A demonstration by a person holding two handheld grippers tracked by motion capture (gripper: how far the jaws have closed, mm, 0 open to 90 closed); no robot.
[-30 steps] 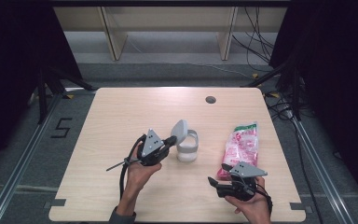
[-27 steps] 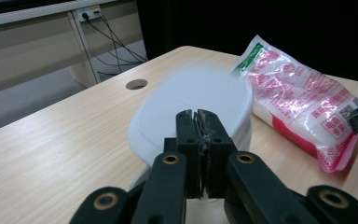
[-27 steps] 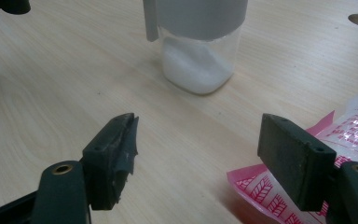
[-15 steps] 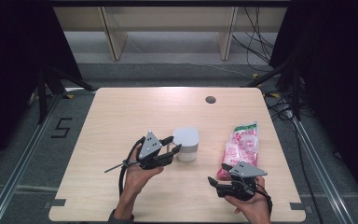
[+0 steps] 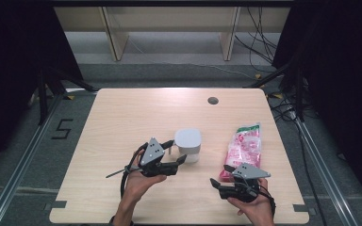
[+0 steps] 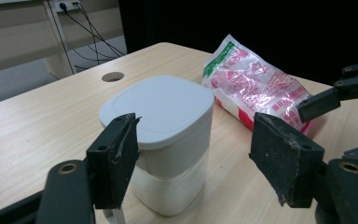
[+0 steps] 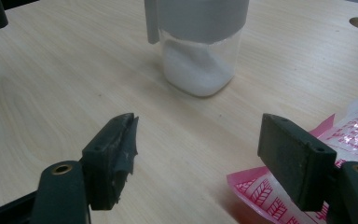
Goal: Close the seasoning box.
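The left gripper [image 5: 181, 160] has its jaws wide apart and holds nothing. It sits right next to the white jar [image 5: 188, 145], which stands up straight on the table [image 5: 122, 117] with its lid [image 6: 157, 105] on and white powder inside. The right gripper [image 5: 213, 182] is open too, near the bottom end of the pink bag [image 5: 242, 148]. The bag lies flat, to the right of the jar.

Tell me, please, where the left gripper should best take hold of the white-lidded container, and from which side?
Probably the clear lower body of the container, below the wide white lid. It stands upright with flat sides, so the open left gripper could close on it level, from the person's side.
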